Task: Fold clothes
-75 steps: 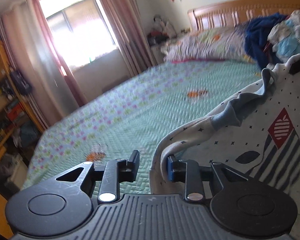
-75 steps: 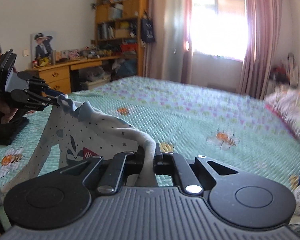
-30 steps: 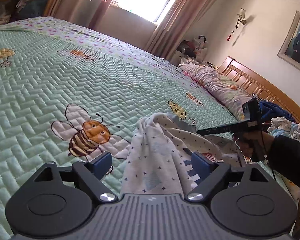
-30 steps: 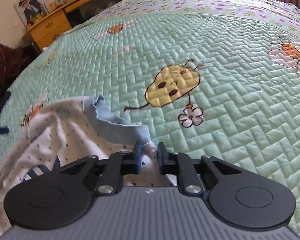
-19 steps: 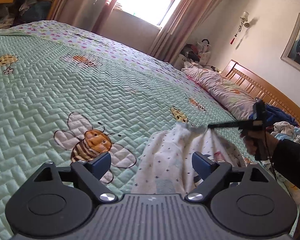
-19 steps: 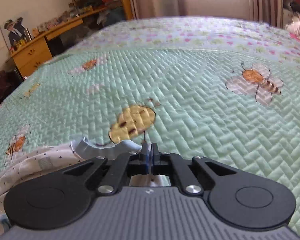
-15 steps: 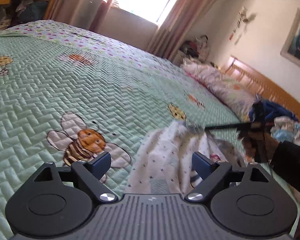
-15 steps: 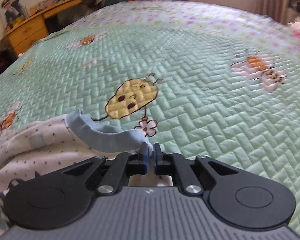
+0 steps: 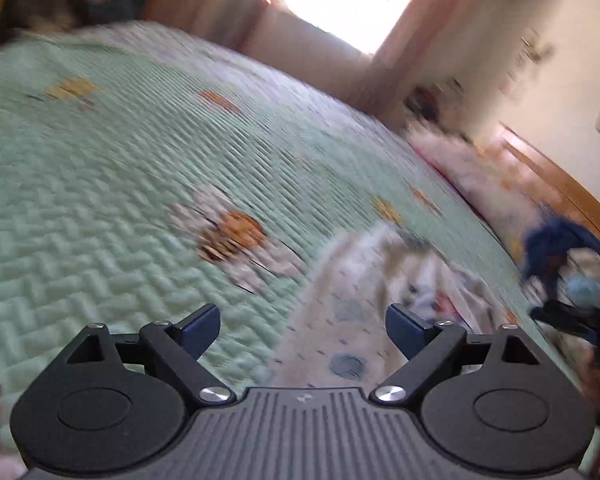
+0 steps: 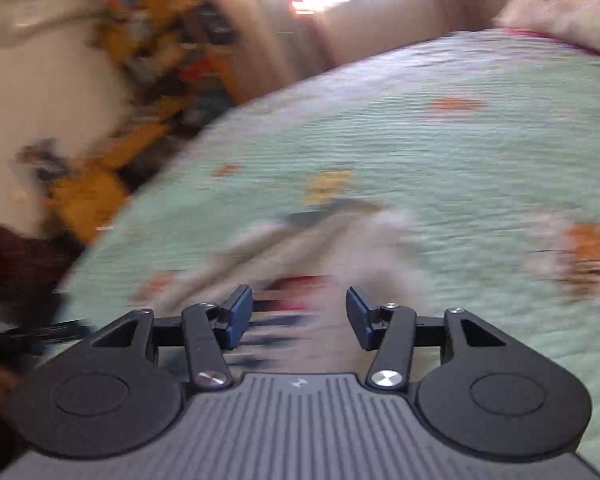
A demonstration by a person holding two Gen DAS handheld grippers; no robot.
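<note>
A white dotted garment [image 9: 356, 304] with a blue collar and a red-and-striped print lies crumpled on the green quilted bed [image 9: 100, 184]. My left gripper [image 9: 302, 322] stands wide open just above its near edge, with nothing pressed between the pads. In the right wrist view the same garment [image 10: 332, 248] is a blurred heap ahead of my right gripper [image 10: 299, 316]. Its jaws are opening, and cloth shows below the gap but is not gripped. The right gripper [image 9: 564, 316] also shows as a dark shape at the right edge of the left wrist view.
A pile of blue and pale clothes [image 9: 560, 240] sits by the wooden headboard [image 9: 568, 188], with a pillow [image 9: 476, 172] beyond. A wooden desk and shelves [image 10: 96, 188] stand past the bed's far side. A person's dark red sleeve [image 10: 16, 264] is at the left edge.
My right gripper has let go of the garment's blue collar, opened and pulled back and up. The garment has dropped onto the quilt. The left gripper stayed open and shifted sideways.
</note>
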